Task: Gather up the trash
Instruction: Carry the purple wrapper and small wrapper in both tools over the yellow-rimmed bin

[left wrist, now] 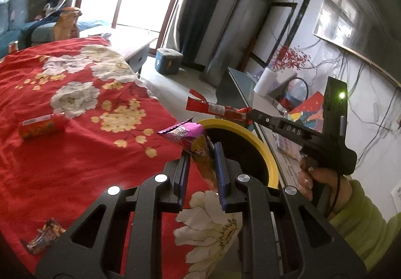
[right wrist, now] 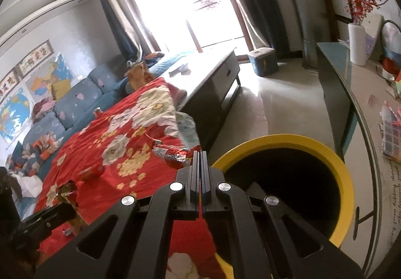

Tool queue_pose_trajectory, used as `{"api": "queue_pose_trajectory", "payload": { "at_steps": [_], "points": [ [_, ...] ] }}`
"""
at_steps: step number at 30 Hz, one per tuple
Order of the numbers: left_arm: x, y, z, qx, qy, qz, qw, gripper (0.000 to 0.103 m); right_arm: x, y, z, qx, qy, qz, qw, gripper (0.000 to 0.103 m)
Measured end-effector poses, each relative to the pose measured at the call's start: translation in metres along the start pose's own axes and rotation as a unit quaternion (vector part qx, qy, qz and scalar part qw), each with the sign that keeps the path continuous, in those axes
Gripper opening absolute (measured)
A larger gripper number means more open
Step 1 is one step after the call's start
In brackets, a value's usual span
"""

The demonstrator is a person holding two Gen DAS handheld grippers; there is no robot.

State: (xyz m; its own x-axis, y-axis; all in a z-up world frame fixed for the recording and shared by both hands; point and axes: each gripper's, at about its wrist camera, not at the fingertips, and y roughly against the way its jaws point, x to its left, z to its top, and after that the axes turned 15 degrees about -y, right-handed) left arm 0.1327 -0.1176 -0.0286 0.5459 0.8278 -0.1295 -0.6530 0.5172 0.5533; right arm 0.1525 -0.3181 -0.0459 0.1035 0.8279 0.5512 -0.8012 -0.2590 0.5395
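Left gripper (left wrist: pixel 201 166): jaws clamped on a purple snack packet (left wrist: pixel 186 137) beside the yellow bin (left wrist: pixel 265 151). Right gripper (right wrist: pixel 199 168): jaws shut on a red wrapper (right wrist: pixel 173 156), near the bin's rim. Beyond the bin, left for later: can (left wrist: pixel 41 126) and crumpled wrapper (left wrist: pixel 46 235) on the red cloth (left wrist: pixel 82 166).

Left claw (left wrist: pixel 200 153) clamped, right claw (right wrist: pixel 199 156) pressed closed, both angled downward

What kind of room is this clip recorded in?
Most likely a home living room. A blue sofa runs along the wall under maps, a low cabinet stands before a tall curtained window, and a red flowered cloth covers the work surface beside a yellow-rimmed bin.
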Motion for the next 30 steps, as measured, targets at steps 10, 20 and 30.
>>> {"api": "queue_pose_trajectory", "payload": {
  "at_steps": [10, 20, 30],
  "points": [
    [-0.029, -0.024, 0.005, 0.012, -0.044, -0.019, 0.9988, 0.014, -0.031, 0.007, 0.011, -0.029, -0.010, -0.049, 0.998, 0.001],
    [-0.061, -0.047, 0.012, 0.023, -0.097, -0.040, 0.9943, 0.014, -0.064, 0.013, 0.021, -0.040, -0.041, -0.072, 0.996, 0.001],
    [-0.079, -0.077, 0.019, 0.038, -0.127, -0.057, 0.9895, 0.014, -0.092, 0.017, 0.026, -0.043, -0.068, -0.085, 0.993, 0.001]
  ]
}}
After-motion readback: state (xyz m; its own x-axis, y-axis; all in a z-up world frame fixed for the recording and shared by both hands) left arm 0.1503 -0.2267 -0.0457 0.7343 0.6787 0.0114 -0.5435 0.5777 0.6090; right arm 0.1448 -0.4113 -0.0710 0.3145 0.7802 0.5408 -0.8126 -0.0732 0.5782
